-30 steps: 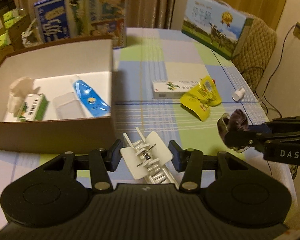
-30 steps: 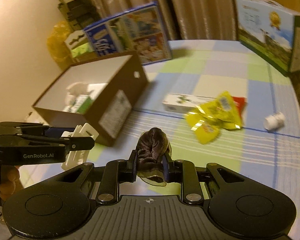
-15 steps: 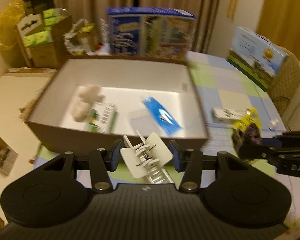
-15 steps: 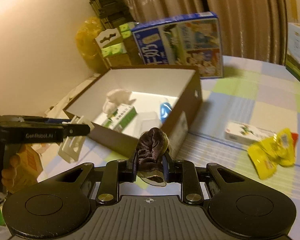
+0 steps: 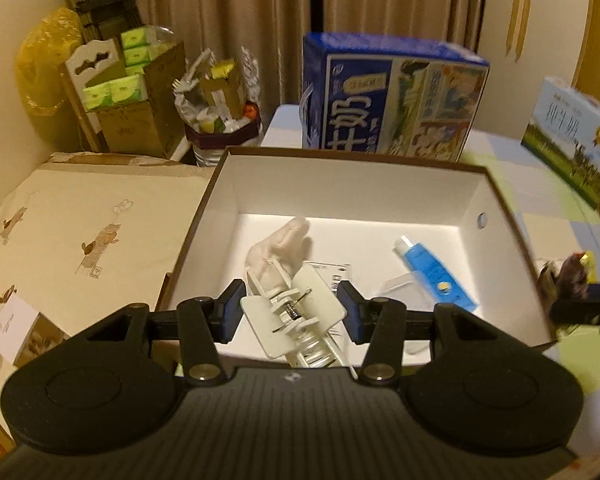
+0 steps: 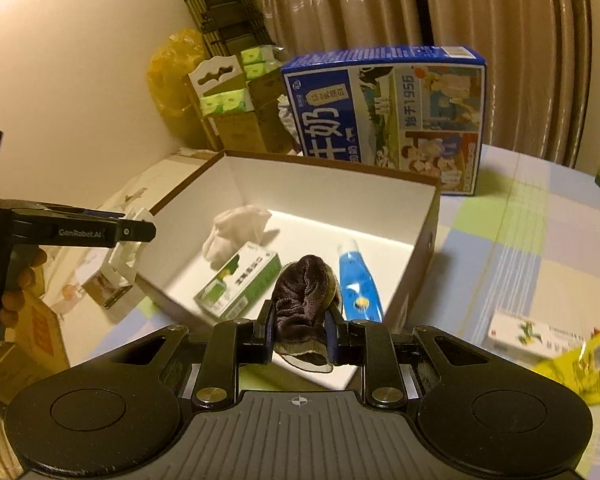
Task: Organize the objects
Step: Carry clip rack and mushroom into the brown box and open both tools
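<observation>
A brown cardboard box [image 5: 504, 216] [image 6: 424, 248] with a white inside stands on the checked tablecloth. In it lie a white cloth [image 5: 277, 246] [image 6: 235, 228], a blue tube [image 5: 436, 272] [image 6: 358, 280] and a green-and-white carton [image 6: 239, 284]. My left gripper [image 5: 291, 314] is shut on a white hair claw clip [image 5: 295, 320] above the box's near wall. My right gripper [image 6: 300, 328] is shut on a dark brown sock [image 6: 302, 300] at the box's near right corner, and shows at the right edge of the left wrist view [image 5: 580, 304].
A blue milk carton box [image 5: 392, 96] [image 6: 384, 116] stands behind the brown box, a second printed box [image 5: 576, 136] at the far right. A white-green small box [image 6: 528, 334] and yellow packets [image 6: 580, 364] lie on the cloth to the right. Cartons and bags crowd the left corner.
Both grippers have moved left and forward over the brown box, each still holding its object. The box now fills the middle of both views.
</observation>
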The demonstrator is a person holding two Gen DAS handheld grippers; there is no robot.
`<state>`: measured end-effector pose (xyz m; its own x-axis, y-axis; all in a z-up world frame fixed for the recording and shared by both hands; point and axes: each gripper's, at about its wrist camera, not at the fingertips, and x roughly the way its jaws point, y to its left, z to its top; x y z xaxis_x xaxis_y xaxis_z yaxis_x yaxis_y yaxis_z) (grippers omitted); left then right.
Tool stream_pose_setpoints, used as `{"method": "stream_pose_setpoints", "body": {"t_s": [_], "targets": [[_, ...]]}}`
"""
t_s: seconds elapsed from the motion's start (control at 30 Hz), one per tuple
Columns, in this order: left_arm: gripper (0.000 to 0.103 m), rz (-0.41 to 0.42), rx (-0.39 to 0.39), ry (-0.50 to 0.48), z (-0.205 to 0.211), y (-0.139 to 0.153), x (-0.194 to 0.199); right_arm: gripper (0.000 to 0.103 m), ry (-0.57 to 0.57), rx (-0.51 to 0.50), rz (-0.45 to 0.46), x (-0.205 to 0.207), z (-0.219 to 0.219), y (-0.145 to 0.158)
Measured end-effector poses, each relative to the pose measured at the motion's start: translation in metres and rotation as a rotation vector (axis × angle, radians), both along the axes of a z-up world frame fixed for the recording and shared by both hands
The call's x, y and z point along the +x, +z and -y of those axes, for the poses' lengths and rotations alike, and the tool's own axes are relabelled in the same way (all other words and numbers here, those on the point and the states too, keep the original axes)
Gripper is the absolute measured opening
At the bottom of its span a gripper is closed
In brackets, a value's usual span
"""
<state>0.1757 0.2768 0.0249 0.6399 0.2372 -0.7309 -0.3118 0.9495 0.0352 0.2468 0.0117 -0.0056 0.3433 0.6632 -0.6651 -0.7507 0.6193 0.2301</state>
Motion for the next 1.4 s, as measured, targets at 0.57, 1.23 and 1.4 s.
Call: {"method": "stream_pose_setpoints", "body": {"t_s": [0.57, 1.23, 1.4], "targets": [[0.045, -0.155, 0.003, -0.088, -0.052, -0.054, 0.067, 0.021, -0.036, -0.094, -0.014, 0.031, -0.043, -0.022], [0.054, -0.301, 0.025, -0.139, -0.051, -0.081, 0.076, 0.021, -0.034, -0.233, -0.038, 0.043, -0.061, -0.041], [0.067, -0.278, 0.041, -0.147, -0.05, -0.072, 0.071, 0.022, -0.05, -0.23, -0.036, 0.045, -0.062, -0.038]]}}
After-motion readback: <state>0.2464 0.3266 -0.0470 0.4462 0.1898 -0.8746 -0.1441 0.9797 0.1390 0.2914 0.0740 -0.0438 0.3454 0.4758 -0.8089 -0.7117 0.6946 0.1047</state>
